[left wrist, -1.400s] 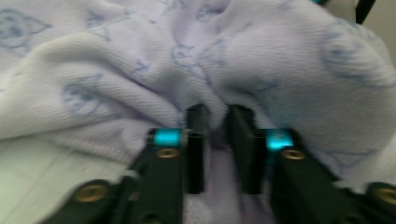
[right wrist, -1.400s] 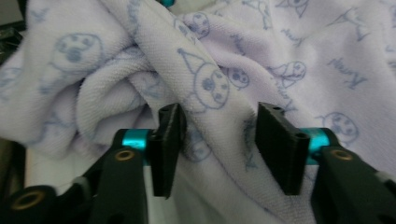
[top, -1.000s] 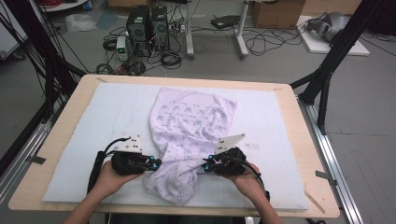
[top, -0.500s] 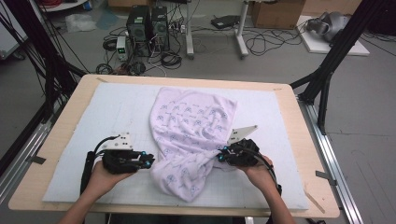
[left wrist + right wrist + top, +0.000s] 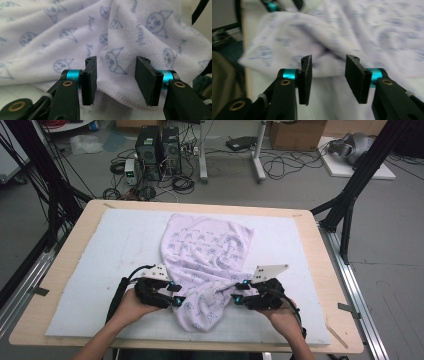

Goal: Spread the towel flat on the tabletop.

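A lavender towel [image 5: 207, 250] printed with small cat faces lies crumpled down the middle of the white mat [image 5: 100, 270]. My left gripper [image 5: 176, 293] is at the left side of its lower part and my right gripper [image 5: 239, 291] at the right side, facing each other. Both pairs of jaws have just been opening. In the left gripper view the towel [image 5: 75, 32] and its hem sit in the gap of the gripper [image 5: 115, 77], and the pads do not press on it. In the right gripper view the gripper [image 5: 328, 75] stands open before a blurred fold of the towel [image 5: 362, 30].
The mat covers a wooden table [image 5: 327, 270] with bare mat to the left and right of the towel. Black frame struts [image 5: 350, 195] rise at both sides. Computers [image 5: 157, 145] and cables lie on the floor beyond the far edge.
Both grippers were shut on the towel's lower part and drew it apart sideways. Now both have let go with their jaws apart, and the left one has come back toward the towel.
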A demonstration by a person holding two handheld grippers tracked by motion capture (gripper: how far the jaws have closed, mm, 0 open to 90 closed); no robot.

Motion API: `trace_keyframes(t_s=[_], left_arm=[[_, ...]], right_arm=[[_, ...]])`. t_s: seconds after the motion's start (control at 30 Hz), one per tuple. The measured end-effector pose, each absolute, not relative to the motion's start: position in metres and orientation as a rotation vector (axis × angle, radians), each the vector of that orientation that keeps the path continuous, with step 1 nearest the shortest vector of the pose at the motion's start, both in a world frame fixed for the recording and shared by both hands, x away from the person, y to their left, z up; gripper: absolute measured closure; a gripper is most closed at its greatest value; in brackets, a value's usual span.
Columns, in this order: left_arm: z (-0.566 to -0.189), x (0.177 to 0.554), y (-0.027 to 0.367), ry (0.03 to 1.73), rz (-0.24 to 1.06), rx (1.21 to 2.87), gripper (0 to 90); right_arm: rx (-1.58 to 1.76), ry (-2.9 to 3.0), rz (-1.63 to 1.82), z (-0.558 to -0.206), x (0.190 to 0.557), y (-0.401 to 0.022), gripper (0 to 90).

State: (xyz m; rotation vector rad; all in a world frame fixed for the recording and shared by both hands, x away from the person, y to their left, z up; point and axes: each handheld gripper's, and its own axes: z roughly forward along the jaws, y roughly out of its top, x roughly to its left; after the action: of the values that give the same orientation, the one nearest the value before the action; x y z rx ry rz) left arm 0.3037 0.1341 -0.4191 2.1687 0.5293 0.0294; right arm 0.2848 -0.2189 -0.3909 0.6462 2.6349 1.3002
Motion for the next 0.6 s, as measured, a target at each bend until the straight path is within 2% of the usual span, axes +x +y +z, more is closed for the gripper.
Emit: trace_keyframes(t_s=[0.1, 0.13, 0.17, 0.2, 0.33, 0.6], left_arm=[[-0.429, 0.301, 0.130, 0.523, 0.013, 2.199, 56.0], [-0.432, 0.300, 0.128, 0.501, 0.006, 2.221, 75.8], [-0.435, 0.297, 0.125, 0.486, 0.018, 2.239, 75.8], [-0.437, 0.295, 0.123, 0.469, 0.019, 2.256, 89.0], [-0.428, 0.291, 0.130, 0.467, 0.058, 2.234, 89.8], [-0.398, 0.293, 0.184, 0.586, 0.158, 2.086, 89.6]], right_arm=[[0.606, 2.664, 1.298, -0.396, 0.278, -0.208, 53.7], [0.580, 2.685, 1.272, -0.404, 0.274, -0.196, 52.0], [0.580, 2.685, 1.272, -0.404, 0.274, -0.196, 52.0], [0.563, 2.696, 1.255, -0.412, 0.274, -0.186, 52.0], [0.548, 2.694, 1.214, -0.416, 0.278, -0.178, 52.8], [0.593, 2.629, 1.315, -0.409, 0.276, -0.190, 53.1]])
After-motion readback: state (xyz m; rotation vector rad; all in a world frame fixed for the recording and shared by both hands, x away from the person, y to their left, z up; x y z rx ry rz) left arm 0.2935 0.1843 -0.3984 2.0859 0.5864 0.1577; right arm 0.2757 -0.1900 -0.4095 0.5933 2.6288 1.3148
